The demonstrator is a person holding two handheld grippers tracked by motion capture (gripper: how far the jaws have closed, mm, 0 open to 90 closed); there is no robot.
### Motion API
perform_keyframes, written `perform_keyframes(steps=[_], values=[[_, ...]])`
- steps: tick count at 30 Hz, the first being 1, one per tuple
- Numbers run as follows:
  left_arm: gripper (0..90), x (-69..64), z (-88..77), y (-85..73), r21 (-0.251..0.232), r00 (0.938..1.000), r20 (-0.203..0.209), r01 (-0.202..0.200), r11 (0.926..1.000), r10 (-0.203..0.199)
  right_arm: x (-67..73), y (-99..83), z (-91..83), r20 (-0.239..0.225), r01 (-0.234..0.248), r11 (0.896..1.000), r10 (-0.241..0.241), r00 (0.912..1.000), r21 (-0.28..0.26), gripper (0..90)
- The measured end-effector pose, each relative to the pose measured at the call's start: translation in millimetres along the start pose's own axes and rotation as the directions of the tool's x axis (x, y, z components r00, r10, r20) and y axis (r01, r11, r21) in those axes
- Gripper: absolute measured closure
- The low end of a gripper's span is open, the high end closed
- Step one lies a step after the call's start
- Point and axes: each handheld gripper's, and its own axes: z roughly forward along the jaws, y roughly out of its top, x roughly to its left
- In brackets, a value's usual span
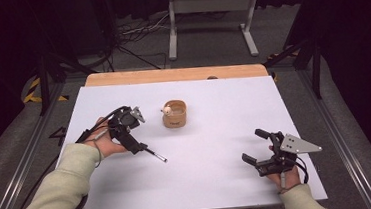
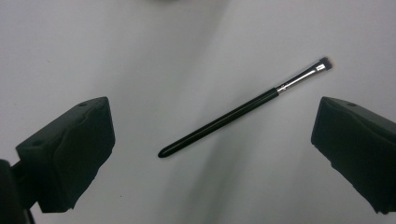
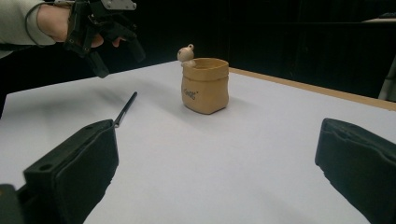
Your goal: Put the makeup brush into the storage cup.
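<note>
Right now the left gripper hangs over the slim black makeup brush, jaws spread wide and holding nothing; the brush lies flat on the white table, bristle tip toward 2 o'clock in the left gripper view. Toward 1 o'clock from it in the high view stands a tan pot. Over at 4 o'clock the right gripper rests agape, empty

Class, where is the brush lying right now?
In the high view the brush lies flat on the white table, left of centre, just below the open left gripper and in front of the cup.
</note>
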Motion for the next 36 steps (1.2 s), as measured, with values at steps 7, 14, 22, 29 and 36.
perform_keyframes(steps=[7, 14, 22, 29, 36], values=[[0.4, -0.5, 9.4, -0.3, 0.015, 0.9999, 0.008, -0.012, 0.9998, 0.012, -0.1, 0.5, -0.2, -0.001, -0.002, 1.0, 0.002, 1.0, 0.005, 0.0], [0.8, -0.9, 17.8, -2.3, 0.004, 0.9995, 0.022, -0.02, 0.9998, 0.02, -1.1, -0.3, 0.1, -0.005, -0.025, 1.0, 0.025, 0.9997, 0.012, 0.0], [1.3, -3.0, 24.9, -1.9, 0.008, 0.9993, 0.023, -0.03, 0.9995, 0.03, -1.2, -0.3, 0.6, -0.008, -0.023, 1.0, 0.023, 0.9997, 0.014, 0.0], [1.7, -5.5, 33.3, -1.2, 0.021, 0.9992, 0.023, -0.033, 0.9992, 0.032, -1.0, -0.3, 0.8, -0.01, -0.02, 1.0, 0.02, 0.9997, 0.015, 0.0], [2.5, -6.7, 38.8, -0.6, 0.044, 0.9988, 0.022, -0.046, 0.998, 0.045, -0.9, -0.5, 1.0, -0.01, -0.02, 1.0, 0.02, 0.9997, 0.013, 0.0]])
